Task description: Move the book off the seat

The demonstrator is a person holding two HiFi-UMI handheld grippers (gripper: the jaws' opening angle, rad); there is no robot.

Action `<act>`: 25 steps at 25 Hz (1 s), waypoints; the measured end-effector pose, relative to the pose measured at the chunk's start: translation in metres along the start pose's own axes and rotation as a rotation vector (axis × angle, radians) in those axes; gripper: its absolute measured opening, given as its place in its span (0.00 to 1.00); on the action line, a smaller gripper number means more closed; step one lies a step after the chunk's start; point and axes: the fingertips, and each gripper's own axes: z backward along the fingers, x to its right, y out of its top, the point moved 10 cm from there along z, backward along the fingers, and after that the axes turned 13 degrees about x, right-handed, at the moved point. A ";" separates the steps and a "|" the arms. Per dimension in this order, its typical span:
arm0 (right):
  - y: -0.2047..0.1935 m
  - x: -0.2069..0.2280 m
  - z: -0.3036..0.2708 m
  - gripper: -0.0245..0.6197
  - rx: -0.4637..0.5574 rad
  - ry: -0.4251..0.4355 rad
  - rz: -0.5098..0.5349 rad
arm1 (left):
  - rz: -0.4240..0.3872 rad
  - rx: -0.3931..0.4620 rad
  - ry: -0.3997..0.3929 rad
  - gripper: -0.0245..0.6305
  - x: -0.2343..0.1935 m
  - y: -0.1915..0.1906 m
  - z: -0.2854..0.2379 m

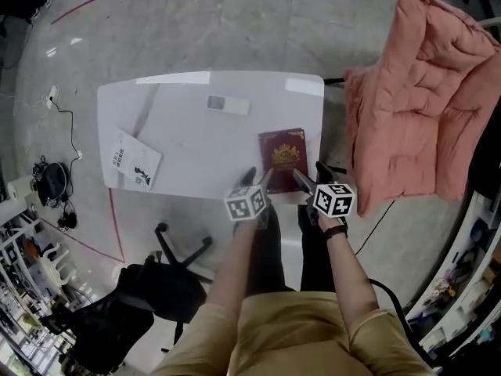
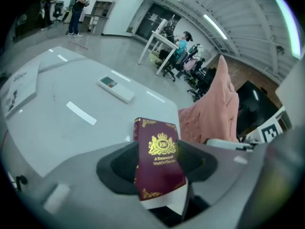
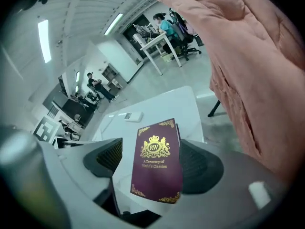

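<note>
1. Two claws meet at the near end of the book (image 1: pixel 282 157). The left claw (image 2: pixel 157 161) is grasping it, with a jaw pressed against each side. The right claw (image 3: pixel 151 161) is released: the book stands between its jaws, but a strip of white shows between one jaw and the cover.
2. Just ahead of both claws, the maroon hardback with the gold crest, "A Treasury of World's Classics", lies cover-up at the near edge of the white worktop (image 1: pixel 196 124), off the seat (image 1: pixel 368 163).
3. Further ahead and a little left of the claws, a white remote control (image 1: pixel 228 104) lies on the worktop, well apart from the book.
4. Far to the left of the left claw, a white booklet (image 1: pixel 135 160) lies by the worktop's left edge.
5. Right of the right claw, beside the worktop, the seat stands under a pink quilted cushion (image 1: pixel 423 84).
</note>
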 end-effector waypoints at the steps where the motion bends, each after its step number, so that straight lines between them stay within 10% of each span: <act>1: 0.008 -0.008 0.008 0.62 0.010 0.011 0.006 | -0.011 0.011 -0.007 0.39 0.008 0.009 0.008; 25: 0.282 -0.234 0.214 0.12 0.546 0.419 0.469 | -0.315 0.721 -0.156 0.11 0.243 0.212 0.256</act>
